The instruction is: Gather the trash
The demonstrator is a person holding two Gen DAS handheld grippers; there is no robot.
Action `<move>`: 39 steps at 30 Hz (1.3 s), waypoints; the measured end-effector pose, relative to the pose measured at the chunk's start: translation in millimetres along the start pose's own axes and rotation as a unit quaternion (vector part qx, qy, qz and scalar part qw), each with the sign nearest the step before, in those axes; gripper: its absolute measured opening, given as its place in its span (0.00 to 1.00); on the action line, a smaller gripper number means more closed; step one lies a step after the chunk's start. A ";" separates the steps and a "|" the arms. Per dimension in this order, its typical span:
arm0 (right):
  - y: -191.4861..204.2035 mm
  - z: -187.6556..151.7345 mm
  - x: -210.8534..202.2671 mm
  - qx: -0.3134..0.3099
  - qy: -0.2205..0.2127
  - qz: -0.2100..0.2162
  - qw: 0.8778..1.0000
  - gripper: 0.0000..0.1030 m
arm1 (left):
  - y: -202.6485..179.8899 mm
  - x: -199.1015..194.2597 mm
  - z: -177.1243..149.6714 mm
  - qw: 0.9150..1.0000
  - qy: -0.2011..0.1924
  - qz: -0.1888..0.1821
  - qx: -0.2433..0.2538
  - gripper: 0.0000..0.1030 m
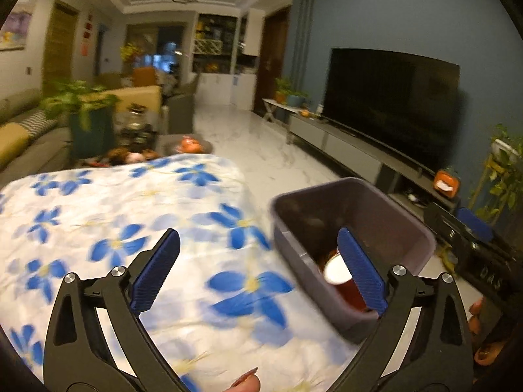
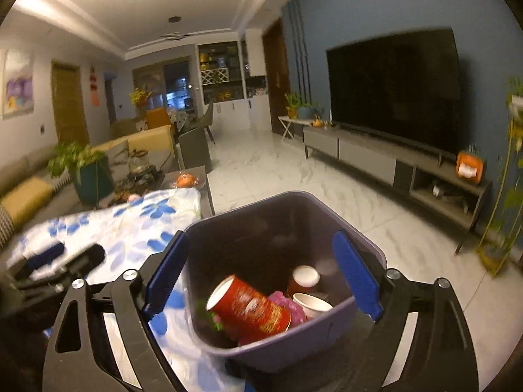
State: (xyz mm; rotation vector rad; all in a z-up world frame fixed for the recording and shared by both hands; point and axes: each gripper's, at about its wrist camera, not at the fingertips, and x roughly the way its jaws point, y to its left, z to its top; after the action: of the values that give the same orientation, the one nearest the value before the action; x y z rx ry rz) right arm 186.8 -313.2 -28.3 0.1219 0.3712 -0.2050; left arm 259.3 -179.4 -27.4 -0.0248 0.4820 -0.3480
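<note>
Now, left tool (image 1: pixel 258 268): blue pads spread wide with nothing between them, poised above the near right part of the table, beside the bin.
Right tool (image 2: pixel 261 274): fingers spread apart and empty, hanging directly over the open bin; the blue pads frame the bin's mouth from either side.
Bin (image 2: pixel 369 245): purple-grey plastic bin, square with rounded corners, standing just right of the table, its wall close against the hanging cloth; whether they touch cannot be told.
Trash in bin: a red cylindrical can (image 2: pixel 251 307) lies tilted on its side, white end facing near left; two paper cups (image 2: pixel 310 300) sit at the right with open mouths up; a pink crumpled wrapper (image 2: pixel 287 303) is wedged between can and cups; something green shows at the can's left, too blurred to name.
Left-wrist view of bin: only the white end of the red can (image 1: pixel 338 269) shows, partly hidden by the right blue pad.
Table (image 1: pixel 114 261): covered by a white cloth with blue flowers; the cloth surface near the tools carries no loose items in either view.
Far end of table: an orange object (image 2: pixel 186 179) and dark glassware, blurred.
Room: a large dark television (image 2: pixel 392 88) on a low grey console at the right, a potted plant (image 2: pixel 78 163) and sofa at the left, pale marble floor (image 2: pixel 278 176) between.
Person: a fingertip (image 1: pixel 246 383) shows at the bottom edge of the left-wrist view.
</note>
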 end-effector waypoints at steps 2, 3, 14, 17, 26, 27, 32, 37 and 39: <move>14.4 -10.3 -11.6 -0.019 -0.004 0.005 1.000 0.86 | 11.0 -20.2 -7.2 1.000 -0.014 0.018 0.003 0.93; 20.9 -14.3 -16.8 -0.025 -0.003 0.006 1.000 0.86 | 14.6 -29.9 -10.8 0.999 -0.017 0.028 0.004 0.94; 76.3 -43.1 -83.4 -0.075 -0.034 0.009 0.997 0.92 | 51.5 -128.2 -52.5 0.994 -0.051 0.102 0.002 0.94; 85.3 -49.8 -102.2 -0.083 -0.041 0.007 0.996 0.93 | 54.6 -150.9 -62.8 0.992 -0.057 0.115 0.006 0.94; 94.1 -72.5 -155.1 -0.062 -0.048 0.020 0.997 0.93 | 65.6 -209.9 -90.1 0.989 -0.073 0.131 0.000 0.94; 95.2 -74.5 -160.0 -0.063 -0.048 0.020 0.997 0.93 | 64.4 -211.7 -90.8 0.989 -0.073 0.131 -0.001 0.94; 100.7 -85.0 -181.9 -0.064 -0.047 0.022 0.997 0.93 | 70.0 -231.8 -105.2 0.988 -0.075 0.135 -0.008 0.94; 103.3 -93.9 -197.1 -0.063 -0.052 0.024 0.996 0.93 | 74.1 -243.7 -116.2 0.988 -0.073 0.136 -0.019 0.94; 104.4 -96.5 -202.5 -0.063 -0.055 0.022 0.996 0.93 | 74.1 -246.9 -119.3 0.988 -0.073 0.135 -0.020 0.94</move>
State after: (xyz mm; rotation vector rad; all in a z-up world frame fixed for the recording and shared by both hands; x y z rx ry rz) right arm -8.3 -161.0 -33.9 -0.0065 0.2709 -0.1444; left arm 23.9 -20.4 -29.9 -0.0239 0.3425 -0.0690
